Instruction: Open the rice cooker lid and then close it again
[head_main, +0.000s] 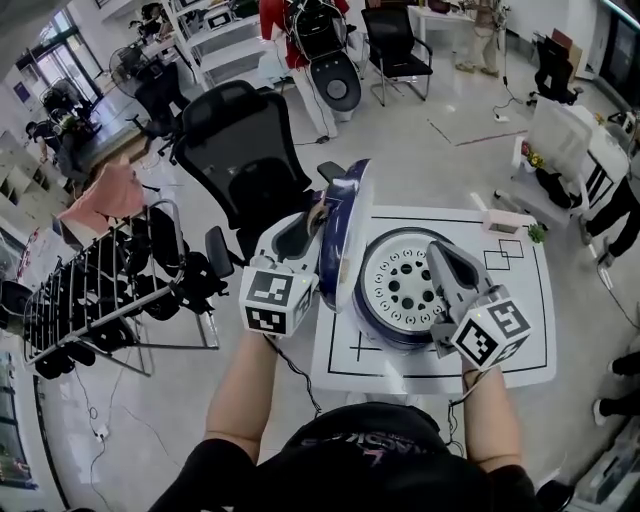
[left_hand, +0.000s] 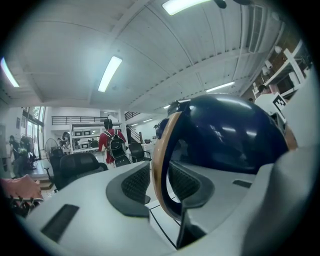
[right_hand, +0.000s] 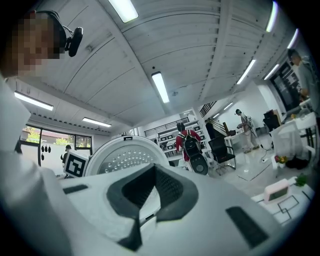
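Lid (head_main: 345, 230) standing open on the cooker (head_main: 400, 338), left claw (head_main: 318, 218) clamped on its rim

White table (head_main: 520, 350) with black line markings fills the middle-right of the head view, and the dark blue cooker sits pretty much dead center on it. The lid is up on edge along the cooker's left side, glossy blue with a tan rim, and a white disc (head_main: 405, 285) full of holes shows just right of it. The left claw is narrowed down onto that rim, one pad each side, so it's holding the lid. The right claw (head_main: 438, 250) hangs over the cooker's right half, pinched fully together with nothing in it.
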